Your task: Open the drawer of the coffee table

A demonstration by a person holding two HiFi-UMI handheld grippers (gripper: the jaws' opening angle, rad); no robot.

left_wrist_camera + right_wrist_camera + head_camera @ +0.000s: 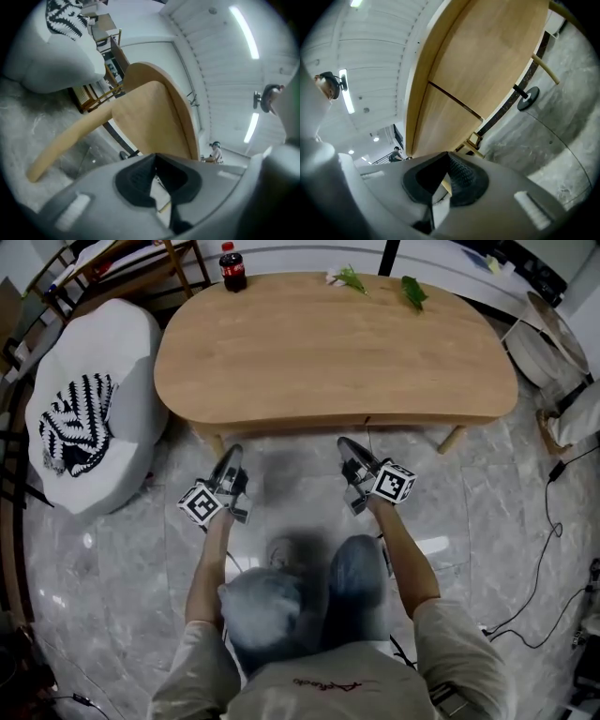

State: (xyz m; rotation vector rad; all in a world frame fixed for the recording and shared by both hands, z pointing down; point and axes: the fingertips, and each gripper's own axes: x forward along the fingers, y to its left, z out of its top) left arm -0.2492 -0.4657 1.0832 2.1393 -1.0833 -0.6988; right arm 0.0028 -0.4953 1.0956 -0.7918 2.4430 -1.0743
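Black-padded jaws of the left gripper [232, 454] and right gripper [345, 444] are pressed together with nothing between them. Both point at the near edge of the wooden coffee table [328, 343], where the drawer seam [367, 418] sits flush. Grey marble floor [291, 479] lies beneath.

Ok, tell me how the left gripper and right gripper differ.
The left gripper sits by a table leg; the right gripper sits near the seam in the coffee table's front edge. In the head view the left gripper slants rightward, the right gripper leftward. Both have fingers shut, empty.
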